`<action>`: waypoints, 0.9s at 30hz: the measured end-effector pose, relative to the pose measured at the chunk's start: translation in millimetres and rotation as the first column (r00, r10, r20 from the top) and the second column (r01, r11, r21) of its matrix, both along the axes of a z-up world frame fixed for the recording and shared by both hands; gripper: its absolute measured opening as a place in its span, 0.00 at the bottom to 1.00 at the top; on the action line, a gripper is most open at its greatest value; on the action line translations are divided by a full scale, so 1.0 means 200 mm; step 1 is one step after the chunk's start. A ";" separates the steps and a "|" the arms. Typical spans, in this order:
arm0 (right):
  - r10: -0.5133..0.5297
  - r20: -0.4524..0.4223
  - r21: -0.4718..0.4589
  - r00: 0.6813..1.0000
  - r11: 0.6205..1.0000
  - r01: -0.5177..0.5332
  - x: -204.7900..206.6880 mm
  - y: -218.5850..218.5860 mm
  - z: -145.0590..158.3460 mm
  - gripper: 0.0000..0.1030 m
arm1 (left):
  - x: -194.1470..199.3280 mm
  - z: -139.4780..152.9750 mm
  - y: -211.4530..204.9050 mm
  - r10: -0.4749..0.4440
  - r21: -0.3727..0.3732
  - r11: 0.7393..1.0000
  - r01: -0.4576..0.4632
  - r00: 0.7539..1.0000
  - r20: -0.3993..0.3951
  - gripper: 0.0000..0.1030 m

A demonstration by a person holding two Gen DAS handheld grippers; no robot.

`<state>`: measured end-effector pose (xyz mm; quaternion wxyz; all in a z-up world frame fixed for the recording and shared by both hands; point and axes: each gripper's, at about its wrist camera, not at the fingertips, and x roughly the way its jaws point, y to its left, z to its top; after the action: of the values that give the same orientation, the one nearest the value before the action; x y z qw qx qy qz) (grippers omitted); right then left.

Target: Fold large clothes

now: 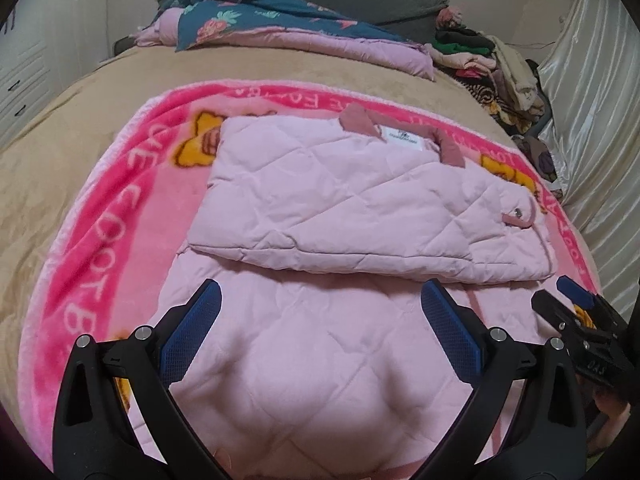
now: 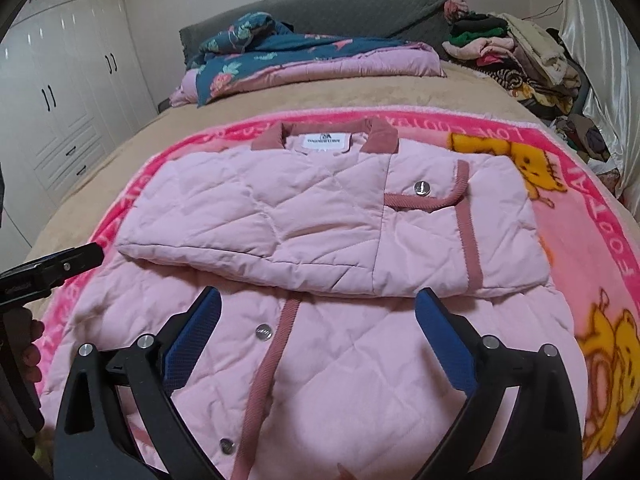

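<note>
A light pink quilted jacket (image 1: 340,200) (image 2: 320,216) with a dusty-rose collar and trim lies flat on a pink cartoon blanket (image 1: 104,248) (image 2: 600,240) on the bed. Its sleeves are folded in across the chest, and the lower part lies toward me. My left gripper (image 1: 320,304) is open and empty, hovering over the jacket's lower left part. My right gripper (image 2: 318,304) is open and empty over the lower middle, near the button placket (image 2: 264,360). The right gripper also shows at the right edge of the left wrist view (image 1: 576,300).
The bed has a tan cover (image 1: 100,92). A folded pink and floral-blue quilt (image 2: 280,60) lies at the headboard. A pile of mixed clothes (image 2: 520,52) sits at the far right by a shiny curtain (image 1: 592,100). White wardrobes (image 2: 60,100) stand to the left.
</note>
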<state>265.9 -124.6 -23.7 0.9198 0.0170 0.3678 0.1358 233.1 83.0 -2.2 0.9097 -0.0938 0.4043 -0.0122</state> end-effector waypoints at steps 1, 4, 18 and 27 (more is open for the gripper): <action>-0.003 0.005 0.002 1.000 1.000 0.003 -0.01 0.00 0.01 0.95 | -0.01 0.01 -0.01 -0.004 0.003 1.000 0.004 1.000 0.009 0.91; -0.006 0.018 0.026 1.000 1.000 0.005 -0.06 -0.02 0.05 0.95 | -0.03 0.05 -0.02 -0.011 0.009 1.000 0.011 1.000 0.029 0.91; -0.018 0.060 0.043 0.998 0.999 0.016 -0.22 -0.08 0.15 0.96 | -0.11 0.16 0.00 0.002 0.015 1.000 -0.004 0.996 0.087 0.91; -0.042 0.094 0.046 0.995 0.998 0.038 -0.28 -0.14 0.22 0.96 | -0.17 0.19 0.00 -0.003 0.017 1.000 0.001 0.993 0.115 0.91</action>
<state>209.0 -153.6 19.7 0.9381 0.0383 0.3204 0.1260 199.7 83.7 35.3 0.9323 -0.0849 0.3512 -0.0150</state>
